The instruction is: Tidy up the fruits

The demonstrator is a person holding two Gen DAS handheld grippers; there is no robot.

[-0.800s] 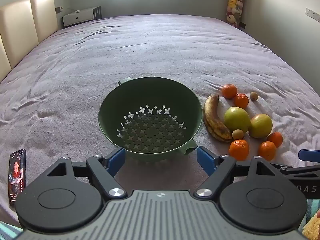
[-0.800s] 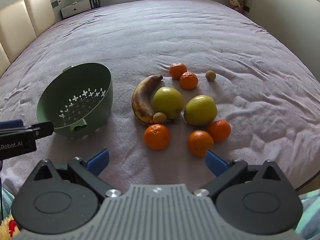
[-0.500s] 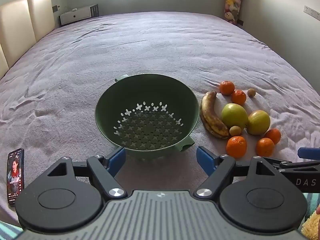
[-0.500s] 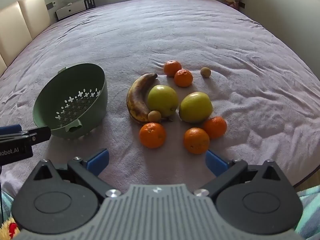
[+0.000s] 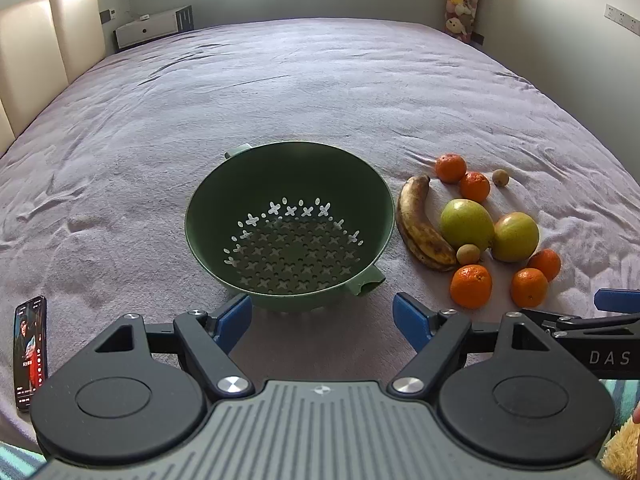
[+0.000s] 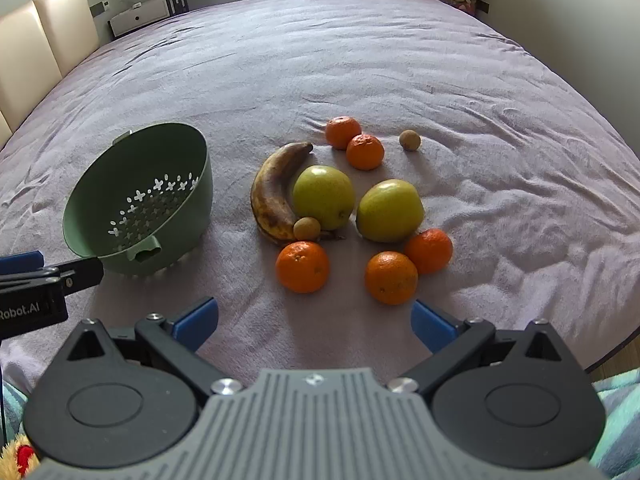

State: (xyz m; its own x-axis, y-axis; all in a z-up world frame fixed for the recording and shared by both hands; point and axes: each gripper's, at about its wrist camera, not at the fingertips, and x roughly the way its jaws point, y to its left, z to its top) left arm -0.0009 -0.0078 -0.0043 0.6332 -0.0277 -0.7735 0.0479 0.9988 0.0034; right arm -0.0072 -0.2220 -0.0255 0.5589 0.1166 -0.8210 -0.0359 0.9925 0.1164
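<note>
**Ten loose fruits waiting beside an empty colander**

Ten pieces of fruit are lying on the bed (image 6: 400, 60), none of them in the green colander (image 5: 286, 224) yet. Both tools are hovering over the near edge of the bed, tilted downward. The left tool (image 5: 322, 318) is standing with its blue pads spread wide and nothing between them, the colander sitting just ahead of it. The right tool (image 6: 314, 320) is likewise spread wide and empty, with the fruit cluster just ahead of it and the colander off to its left.

Nearest the right tool are three mandarins: one (image 6: 302, 267) ahead and slightly left, one (image 6: 391, 277) ahead and slightly right, and a third (image 6: 429, 250) touching that one. Beyond them are lying two green apples (image 6: 324, 196), a browned banana (image 6: 276, 192), and two more mandarins further off. Two small brown fruits (image 6: 307, 229) are there too, one tucked against the banana.

The mandarins look light and round with soft skin, so a gentle pinch across the middle should be enough. The apples seem heavier, firm and smooth, likely to slip unless gripped at the widest part. The banana looks overripe and soft; taking it mid-length, lightly, seems safest. On the soft blanket anything round may roll when nudged.
</note>
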